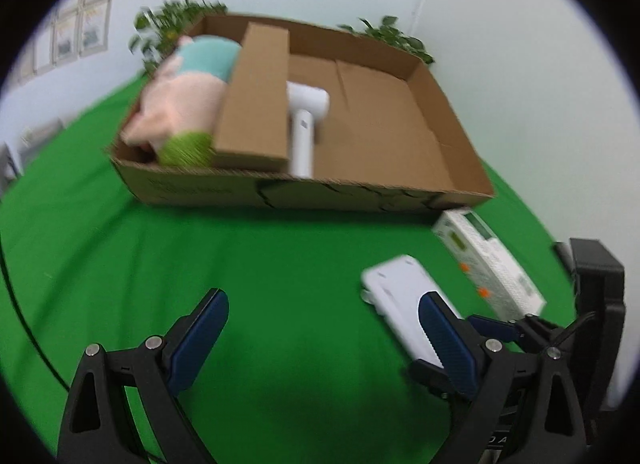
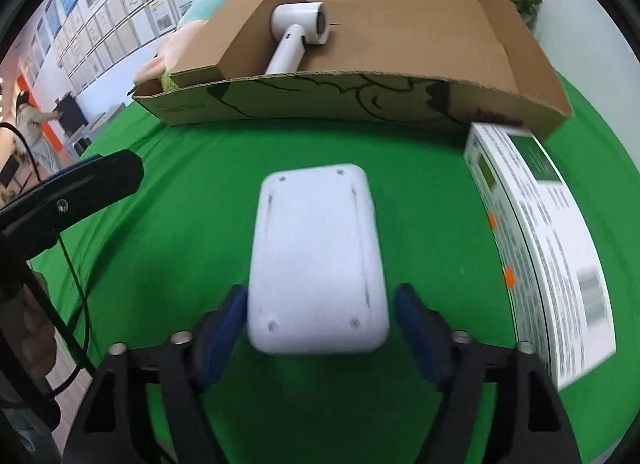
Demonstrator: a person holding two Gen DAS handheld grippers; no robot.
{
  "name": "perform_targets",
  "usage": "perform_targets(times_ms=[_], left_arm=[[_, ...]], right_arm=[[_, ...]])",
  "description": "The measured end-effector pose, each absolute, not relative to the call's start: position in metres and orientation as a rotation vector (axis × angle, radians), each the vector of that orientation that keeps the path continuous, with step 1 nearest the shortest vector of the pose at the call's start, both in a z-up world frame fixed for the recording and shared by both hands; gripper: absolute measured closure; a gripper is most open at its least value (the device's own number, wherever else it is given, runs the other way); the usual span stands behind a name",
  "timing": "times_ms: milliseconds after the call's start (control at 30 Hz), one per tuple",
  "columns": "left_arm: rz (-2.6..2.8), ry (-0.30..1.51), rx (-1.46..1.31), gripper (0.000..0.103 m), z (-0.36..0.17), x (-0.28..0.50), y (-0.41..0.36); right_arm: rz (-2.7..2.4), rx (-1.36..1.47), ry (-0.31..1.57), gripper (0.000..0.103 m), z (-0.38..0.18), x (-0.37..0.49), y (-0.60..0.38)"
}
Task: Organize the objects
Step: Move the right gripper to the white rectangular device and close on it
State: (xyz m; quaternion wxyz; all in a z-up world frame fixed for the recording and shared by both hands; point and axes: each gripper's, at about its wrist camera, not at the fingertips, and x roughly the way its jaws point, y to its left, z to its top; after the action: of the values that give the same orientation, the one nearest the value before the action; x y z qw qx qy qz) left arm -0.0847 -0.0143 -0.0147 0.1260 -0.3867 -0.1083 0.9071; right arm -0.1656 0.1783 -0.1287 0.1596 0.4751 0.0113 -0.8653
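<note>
Straddling the white device [image 2: 318, 260] with the right gripper [image 2: 320, 328], we had its jaws spread wide, one pad to each long side of the flat white slab. A sliver of green showed on the right side, so nothing was clamped yet; on the left the pad [image 2: 224, 328] looked very close, and we could not tell whether it touched. The device lay on the green cloth [image 2: 200, 168], well short of the cardboard tray [image 2: 304, 100], with the printed white box [image 2: 552, 248] just beside it on the right.

To do this pick well, we judged that we should settle lower so the pads met the side walls at mid-height, keep the slab centred between them, and close squarely across its narrow width. Its smooth rounded edges looked likely to slip out of a shallow pinch. The open floor of the tray to the right of the white hair dryer [image 2: 296, 40] seemed the natural place for it.

The right gripper pointed steeply down at the cloth. Our left gripper [image 1: 320, 340] hung over bare cloth to the left of the device, angled less steeply, its jaws wide apart and holding nothing, clear of the other claw's path.
</note>
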Motion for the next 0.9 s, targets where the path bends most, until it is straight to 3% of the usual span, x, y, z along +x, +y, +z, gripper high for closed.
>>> perform_targets(times_ms=[33,100,467,567,633,667,733,800,900], left_arm=[[2.6,-0.341,-1.141,0.006,-0.017,-0.087,-0.013],[2.515,-0.379,-1.17,0.006,-0.022,-0.091,-0.007],[2.21,-0.622,-1.33,0.006,-0.053,-0.13,0.013],[2.197,-0.629,-1.354,0.008,-0.057,-0.132,0.016],[2.183,-0.625,-1.361,0.009,-0.06,-0.132,0.019],[2.173,-0.62,-1.368,0.01,-0.062,-0.131,0.021],[2.151,-0.621,-1.386,0.016,-0.065,-0.131,0.024],[2.146,-0.635,-1.379,0.016,-0.066,-0.13,0.024],[2.127,-0.667,-1.37,0.018,-0.067,-0.131,0.024]], right_arm=[[-2.499,1.349,0.024,0.004,-0.128,-0.162,0.182],[-2.529,1.335,0.018,0.001,-0.126,-0.154,0.187],[-2.526,1.16,0.067,0.002,-0.111,-0.131,0.207],[-2.467,1.169,0.119,0.007,-0.113,-0.126,0.201],[-2.435,1.178,0.151,0.027,-0.116,-0.129,0.189],[-2.429,1.176,0.158,0.031,-0.118,-0.129,0.185],[-2.433,1.184,0.174,0.032,-0.122,-0.133,0.178],[-2.43,1.19,0.154,0.038,-0.123,-0.138,0.176],[-2.43,1.193,0.14,0.038,-0.125,-0.142,0.172]])
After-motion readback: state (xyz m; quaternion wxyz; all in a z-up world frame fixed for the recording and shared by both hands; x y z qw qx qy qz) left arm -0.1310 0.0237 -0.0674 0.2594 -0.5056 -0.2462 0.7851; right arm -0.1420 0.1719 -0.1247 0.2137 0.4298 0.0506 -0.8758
